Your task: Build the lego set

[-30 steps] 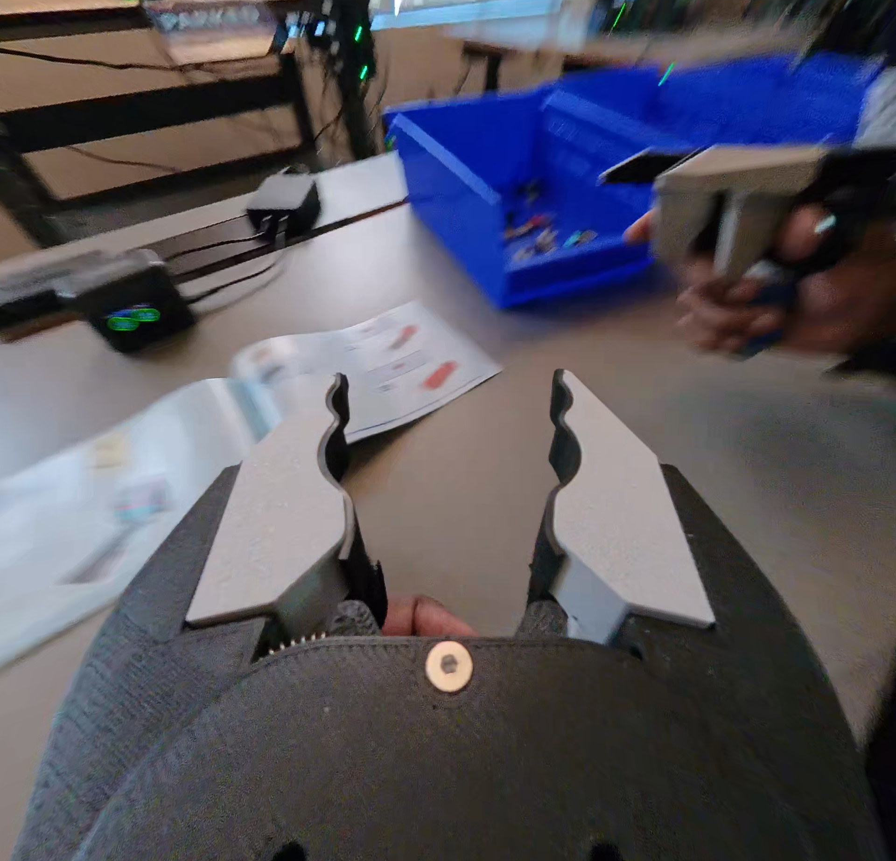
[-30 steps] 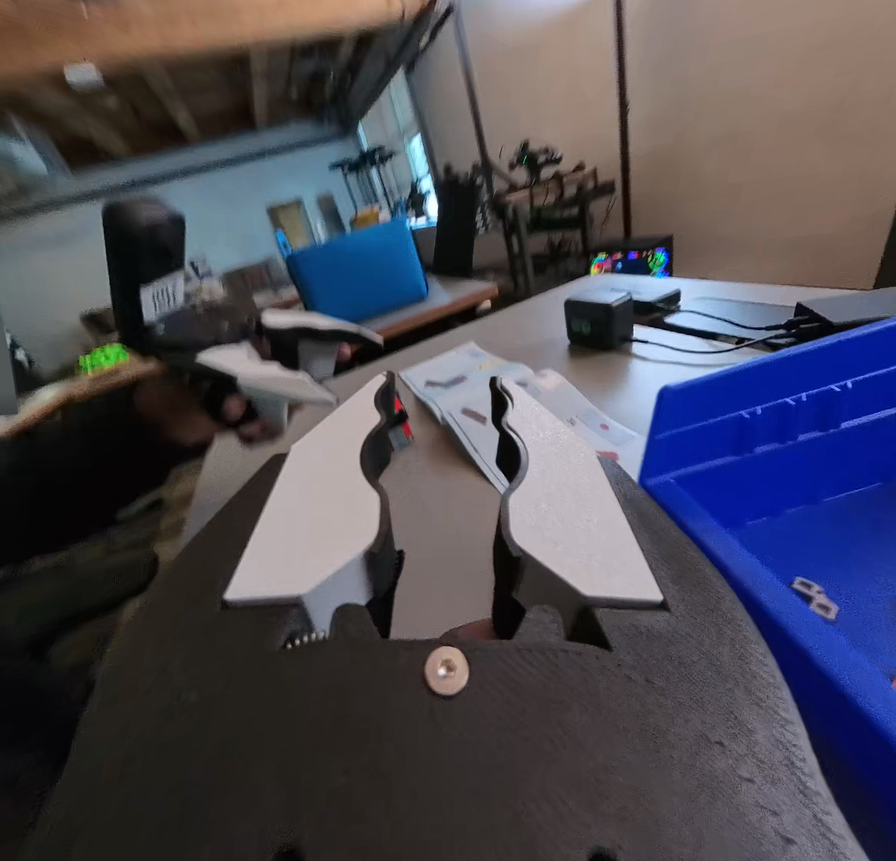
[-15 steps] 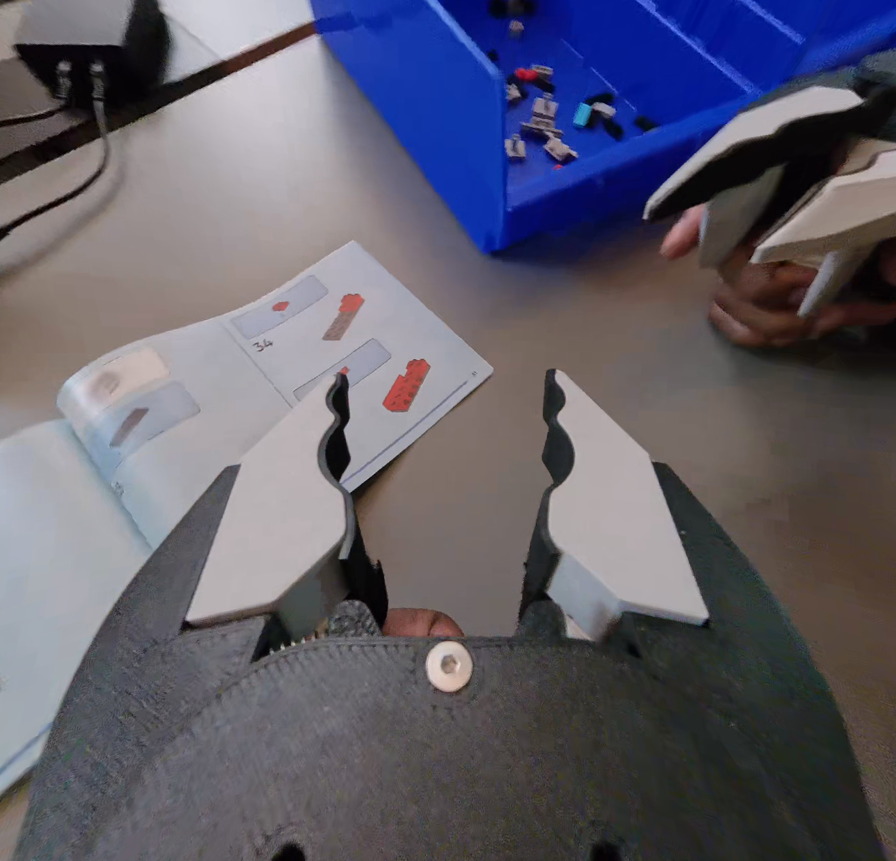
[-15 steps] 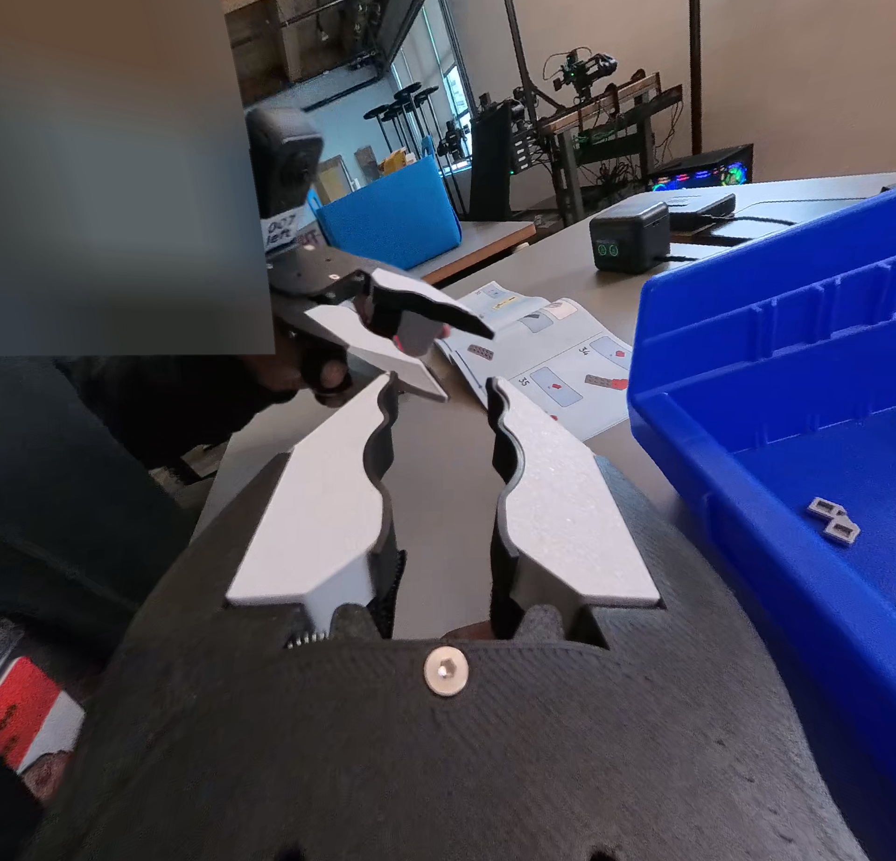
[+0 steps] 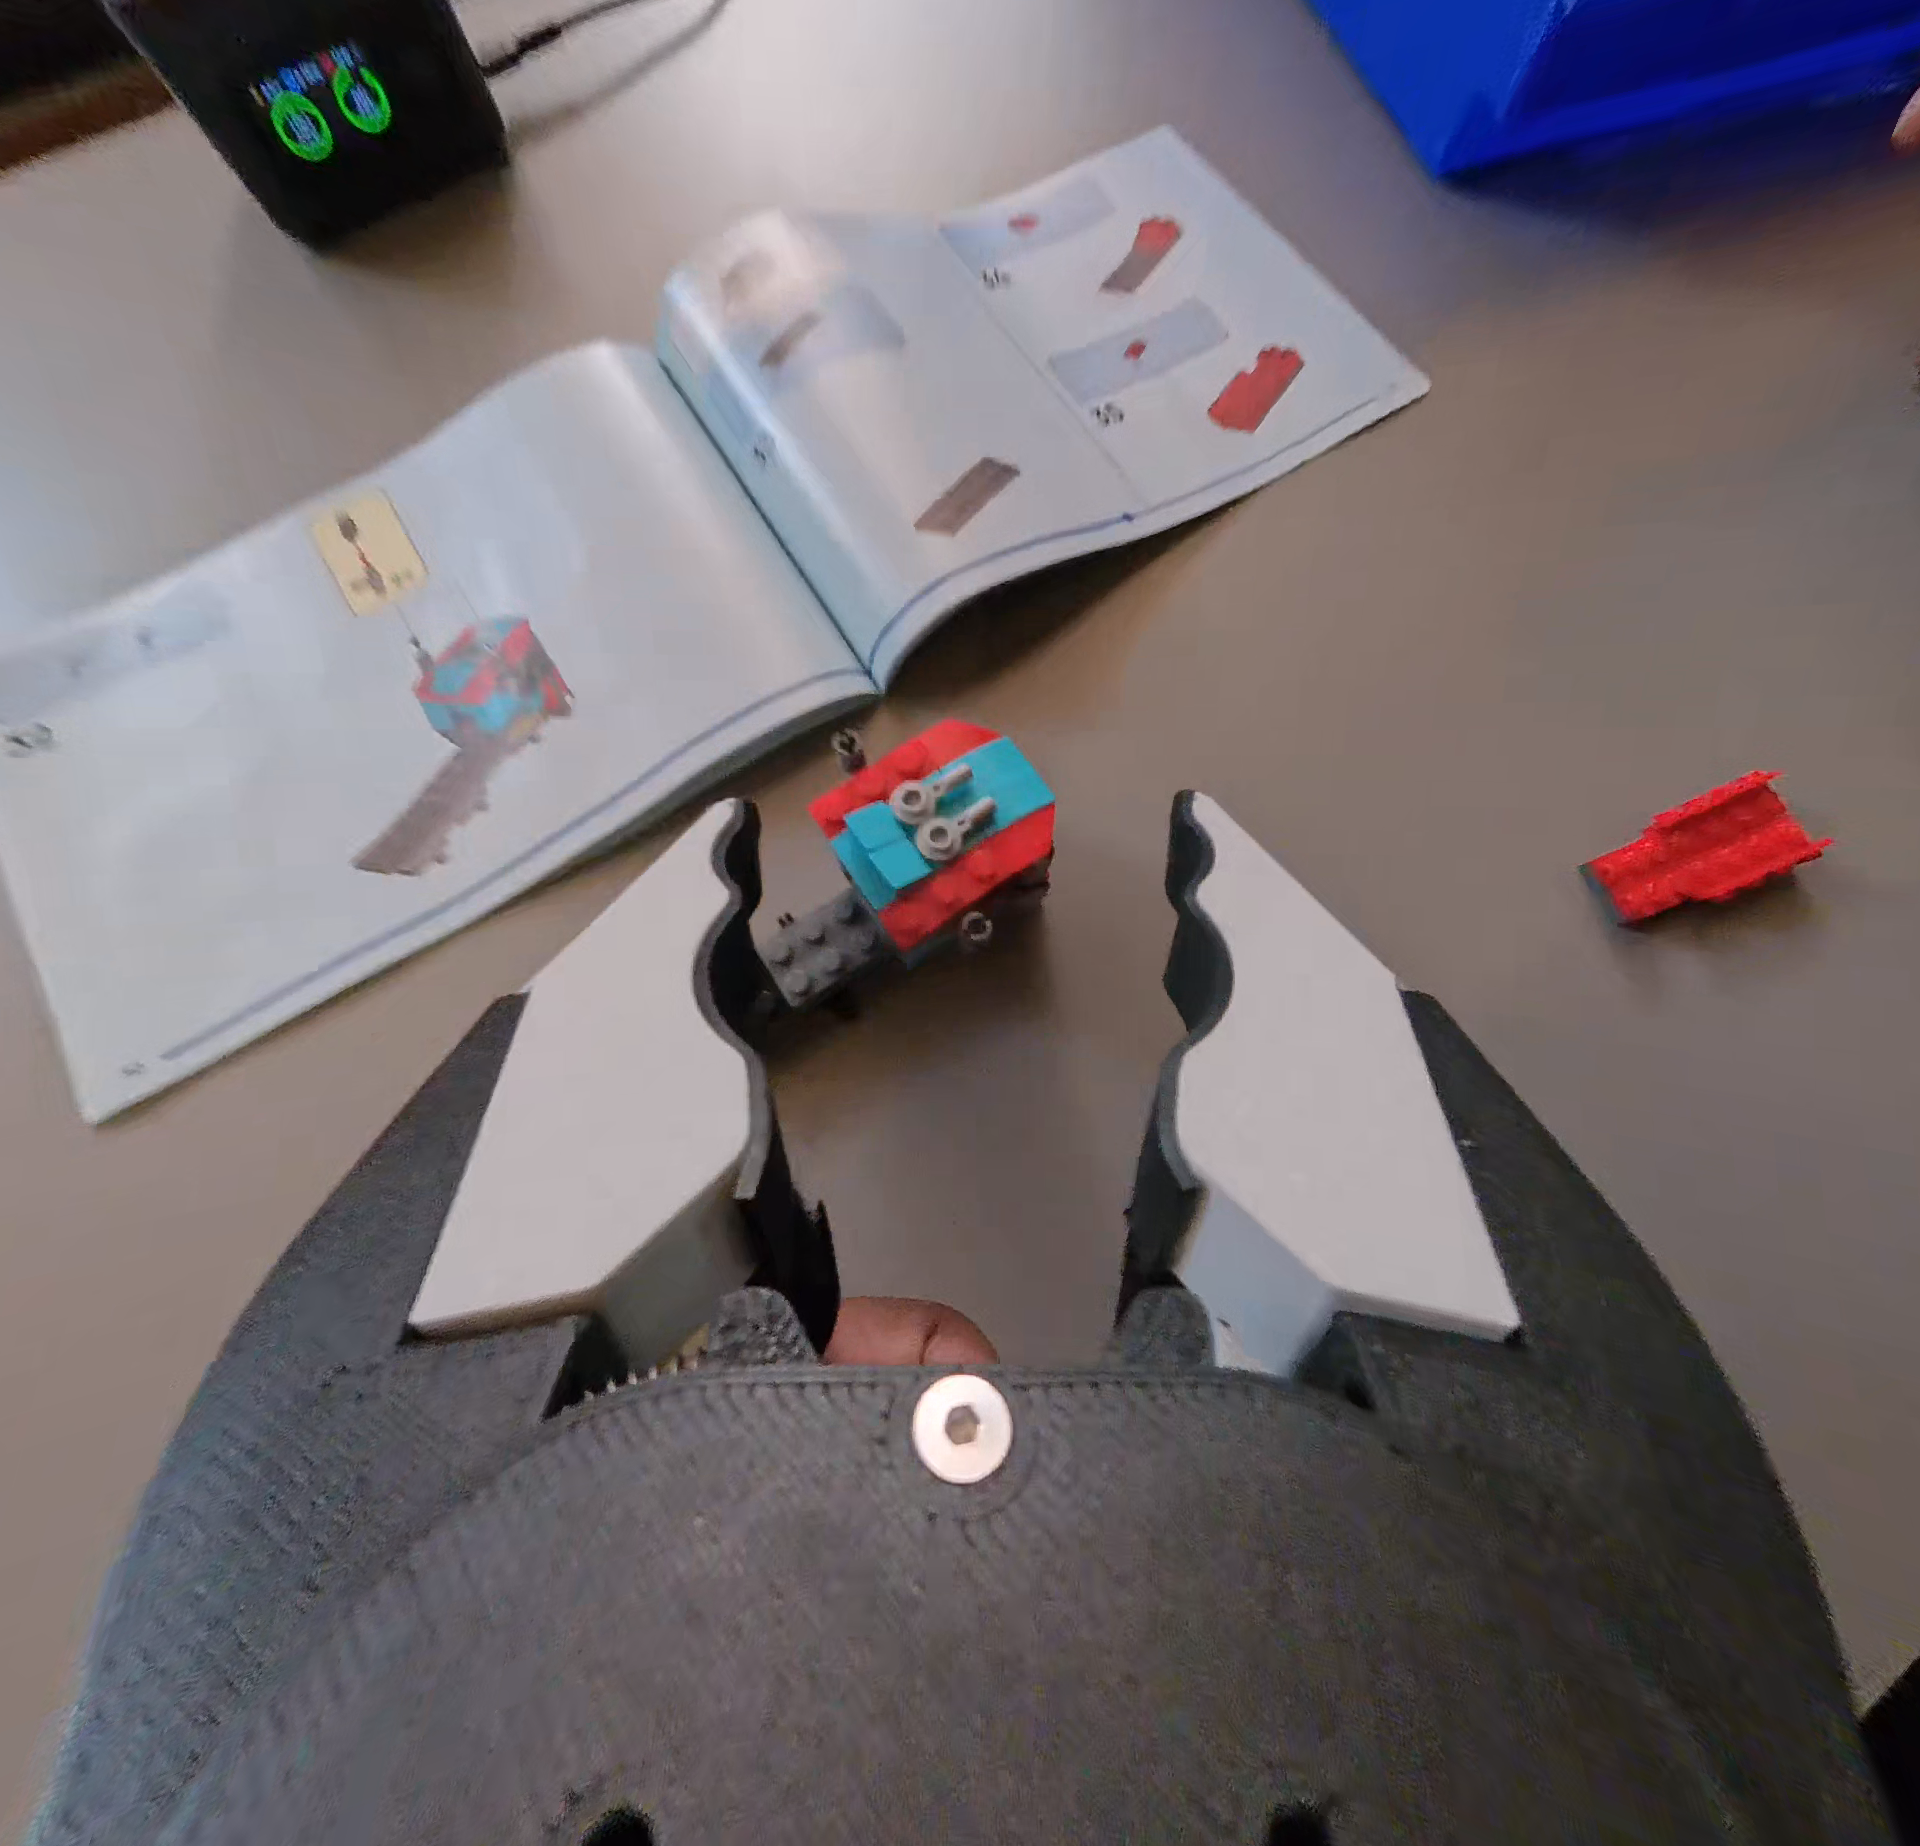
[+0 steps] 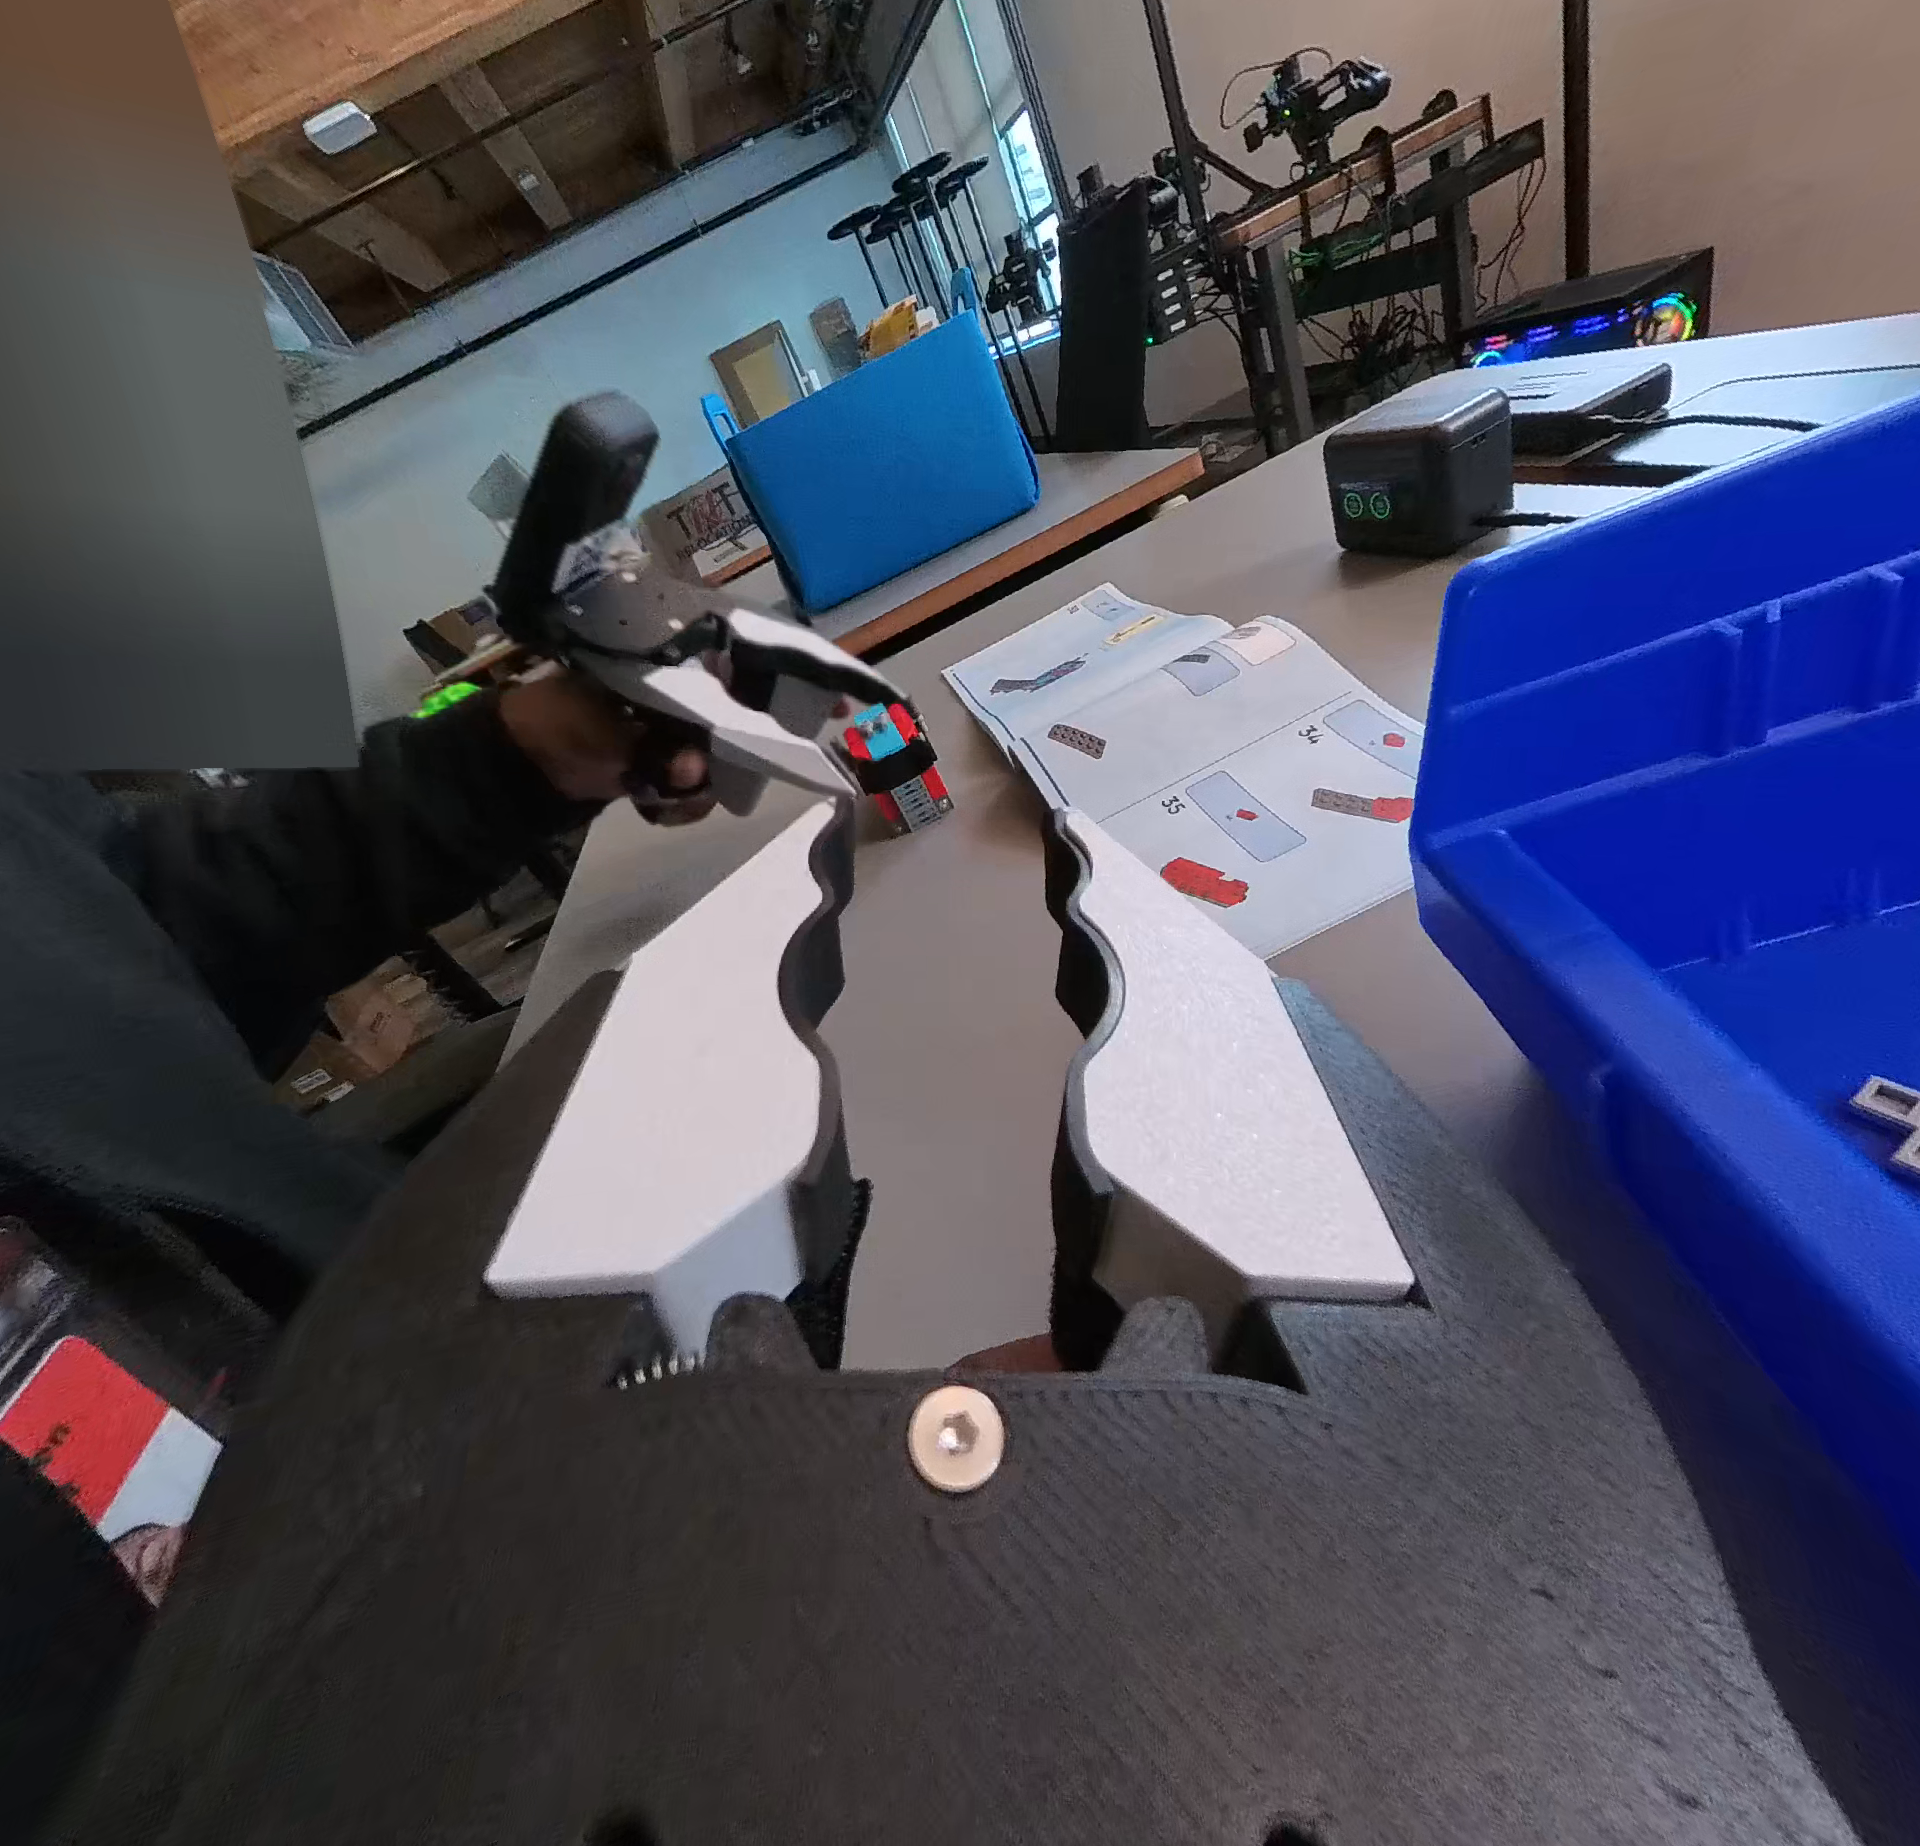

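Observation:
A small red, teal and dark grey lego model stands on the grey table just below the open instruction booklet. My left gripper is open and empty, its fingertips on either side of the model and just short of it. A loose red lego piece lies to the right. In the right wrist view the model shows beside the left gripper's fingers. My right gripper is open and empty above the table, apart from the model.
A blue bin with a few small grey pieces stands at the right; its corner shows in the left wrist view. A black box with green lights and cables sit beyond the booklet. The table edge runs at the left. The left gripper's tips are roughly 25 cm from the right gripper's. It is some 12 cm from my left tips to the loose red lego piece.
My left gripper has swung down and left from the blue bin to the lego model, which now lies between its fingertips. The right gripper stays open and has shifted little.

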`<state>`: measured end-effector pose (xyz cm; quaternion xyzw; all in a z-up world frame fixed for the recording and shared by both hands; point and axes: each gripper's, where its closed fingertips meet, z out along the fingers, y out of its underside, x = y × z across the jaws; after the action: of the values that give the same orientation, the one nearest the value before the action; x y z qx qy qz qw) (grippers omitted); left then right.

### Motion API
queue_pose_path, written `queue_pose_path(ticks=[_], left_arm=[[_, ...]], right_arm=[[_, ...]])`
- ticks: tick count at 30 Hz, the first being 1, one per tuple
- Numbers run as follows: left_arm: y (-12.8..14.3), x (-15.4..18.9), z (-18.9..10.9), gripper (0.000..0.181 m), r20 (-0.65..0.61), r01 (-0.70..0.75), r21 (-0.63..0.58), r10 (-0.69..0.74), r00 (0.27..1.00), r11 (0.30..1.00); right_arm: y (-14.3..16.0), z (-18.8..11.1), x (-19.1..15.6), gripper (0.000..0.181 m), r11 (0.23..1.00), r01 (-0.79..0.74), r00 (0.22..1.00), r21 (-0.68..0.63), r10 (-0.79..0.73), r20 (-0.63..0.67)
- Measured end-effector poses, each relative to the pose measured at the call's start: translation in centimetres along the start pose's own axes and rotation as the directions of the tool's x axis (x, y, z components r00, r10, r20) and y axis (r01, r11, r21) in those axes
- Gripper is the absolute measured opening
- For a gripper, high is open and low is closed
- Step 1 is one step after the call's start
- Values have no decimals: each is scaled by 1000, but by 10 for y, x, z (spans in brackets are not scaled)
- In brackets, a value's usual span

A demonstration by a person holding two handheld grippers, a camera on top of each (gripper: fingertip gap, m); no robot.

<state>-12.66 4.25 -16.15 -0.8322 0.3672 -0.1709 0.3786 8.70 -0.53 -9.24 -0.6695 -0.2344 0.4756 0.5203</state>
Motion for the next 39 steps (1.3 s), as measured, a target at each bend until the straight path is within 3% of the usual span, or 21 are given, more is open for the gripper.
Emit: queue_pose_path(ticks=[5,11,13,19,22,24,28,33,39], left_arm=[[14,11,4,44,-13,67,10,-67,998,998],[16,68,-4,44,-147,110,2,-108,983,994],[13,85,-10,54,-182,115,-4,-114,977,993],[-48,72,-41,65,-195,-26,139,53,979,990],[-59,35,-15,67,-119,-235,84,244,962,968],[-67,20,9,66,-132,-317,70,323,937,946],[-72,29,48,62,-231,-460,53,459,858,886],[-46,45,81,60,-304,-633,-32,596,743,773],[-40,42,90,57,-332,-662,-79,607,722,745]], right_arm=[[-1,0,2,36,1000,-1,1000,6,1,-12],[0,0,2,36,1000,-22,1000,2,22,3],[-1,-1,1,36,1000,-25,1000,5,25,10],[0,-1,-2,36,1000,-28,999,-1,28,35],[1,-1,-3,36,1000,-31,999,-4,31,44],[0,-2,-3,36,999,-32,998,0,32,45],[0,-3,-3,36,999,-33,998,2,33,45],[0,-3,-3,36,999,-47,997,-6,47,56],[0,-3,-3,36,998,-68,995,-9,69,74]])
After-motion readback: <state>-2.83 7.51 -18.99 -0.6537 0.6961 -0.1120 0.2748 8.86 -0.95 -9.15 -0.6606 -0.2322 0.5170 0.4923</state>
